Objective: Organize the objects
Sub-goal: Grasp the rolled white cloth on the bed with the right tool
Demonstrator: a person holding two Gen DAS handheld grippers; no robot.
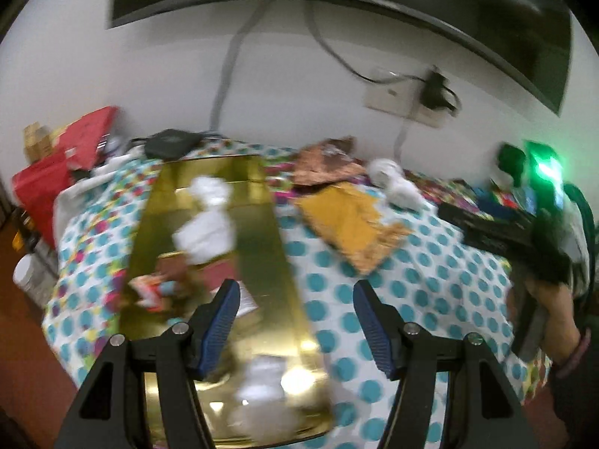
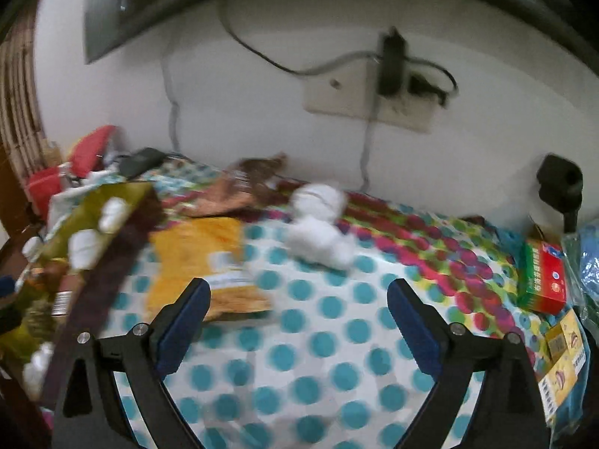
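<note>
Both the left gripper (image 1: 295, 318) and right gripper (image 2: 297, 318) stand spread, empty. Next grasp, likely the white wad (image 2: 318, 232) at centre frame, calls for a slowed, squared approach before transfer to the gold tray (image 1: 262, 262).

A glossy gold tray (image 1: 277, 247) mirrors the lamps. The dotted cloth (image 2: 329, 336) looks soft and matt. The yellow packet (image 2: 202, 258) is shiny plastic; the white wads (image 2: 318, 232) seem fluffy cotton.

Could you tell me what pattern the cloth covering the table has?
White cloth with teal polka dots, turning multicoloured toward the wall; clearest in the right wrist view.
</note>
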